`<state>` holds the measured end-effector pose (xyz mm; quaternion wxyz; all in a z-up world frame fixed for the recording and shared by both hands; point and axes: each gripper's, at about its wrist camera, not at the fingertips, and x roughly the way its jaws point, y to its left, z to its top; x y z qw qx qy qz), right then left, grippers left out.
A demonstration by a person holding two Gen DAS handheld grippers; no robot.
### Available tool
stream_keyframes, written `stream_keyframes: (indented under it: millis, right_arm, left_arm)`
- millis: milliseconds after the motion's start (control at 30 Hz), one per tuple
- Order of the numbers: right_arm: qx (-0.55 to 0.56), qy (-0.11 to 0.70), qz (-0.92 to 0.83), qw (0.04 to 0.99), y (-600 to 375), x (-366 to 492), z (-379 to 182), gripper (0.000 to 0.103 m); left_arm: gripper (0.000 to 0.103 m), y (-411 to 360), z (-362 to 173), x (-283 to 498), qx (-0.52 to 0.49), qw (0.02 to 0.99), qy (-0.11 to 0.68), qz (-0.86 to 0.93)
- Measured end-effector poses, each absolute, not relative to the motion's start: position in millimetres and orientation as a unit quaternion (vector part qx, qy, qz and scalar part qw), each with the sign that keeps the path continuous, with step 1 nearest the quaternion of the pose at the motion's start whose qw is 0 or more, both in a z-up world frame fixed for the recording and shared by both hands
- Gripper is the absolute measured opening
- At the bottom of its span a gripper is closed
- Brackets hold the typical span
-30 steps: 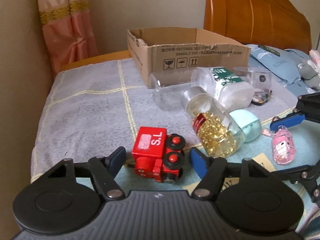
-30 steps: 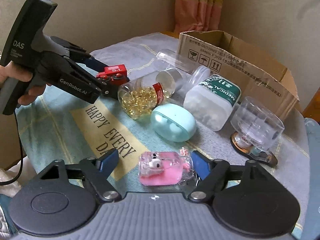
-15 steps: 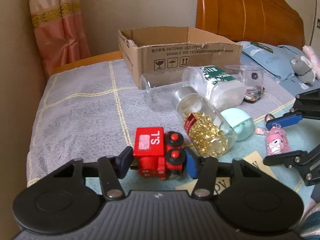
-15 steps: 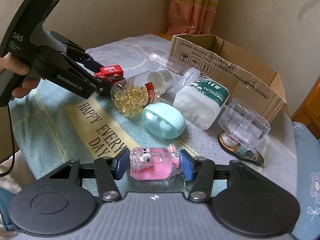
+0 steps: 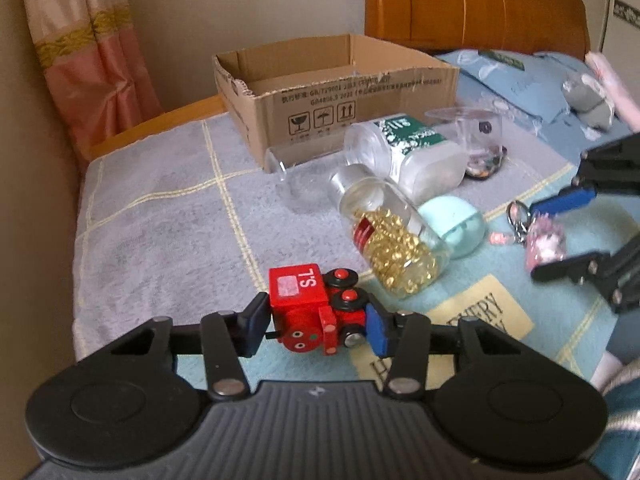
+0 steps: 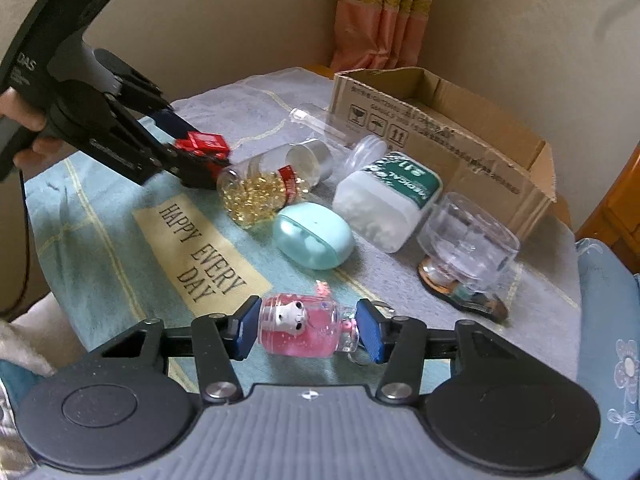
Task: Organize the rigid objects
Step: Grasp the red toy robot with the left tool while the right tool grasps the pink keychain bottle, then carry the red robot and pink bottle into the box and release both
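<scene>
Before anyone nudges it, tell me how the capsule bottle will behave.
The capsule bottle lies on its round side, so it will probably roll. Its loose capsules would likely shift and move its weight. It looks rigid and smooth, possibly slippery.

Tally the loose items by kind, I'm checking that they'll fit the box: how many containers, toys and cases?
Containers: 4 (capsule jar, white jar, clear tube, clear cup)
Toys: 2 (red train, pink charm)
Cases: 1 (mint case)
Total: 7
</scene>
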<state>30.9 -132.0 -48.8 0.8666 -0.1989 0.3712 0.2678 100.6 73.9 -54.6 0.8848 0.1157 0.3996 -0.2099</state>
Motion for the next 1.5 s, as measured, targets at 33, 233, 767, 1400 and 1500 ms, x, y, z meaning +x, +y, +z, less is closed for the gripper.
stream_keyframes:
  millis: [33, 233, 767, 1400, 1500]
  right_arm:
    - [-0.200, 0.370, 0.266, 0.867, -133, 31, -47, 0.057]
    - [-0.175, 0.377, 0.279, 0.866, -144, 35, -31, 0.057]
    - [-0.135, 0.405, 0.275, 0.861, -162, 86, 15, 0.056]
    - [-0.125, 0.391, 0.239, 0.880, -174, 168, 58, 0.054]
    - [-0.122, 0.406, 0.258, 0.868, -168, 165, 35, 0.066]
  left_arm:
    - [0.048, 75, -52, 101, 0.118, 0.882, 0.404, -0.211]
    - [0.048, 79, -34, 98, 0.119, 0.878, 0.410, -0.214]
    - [0.048, 58, 33, 123, 0.132, 0.871, 0.402, -0.251]
    - [0.048, 8, 80, 226, 0.130, 0.889, 0.355, -0.260]
    - [0.048, 2, 75, 226, 0.134, 0.886, 0.357, -0.265]
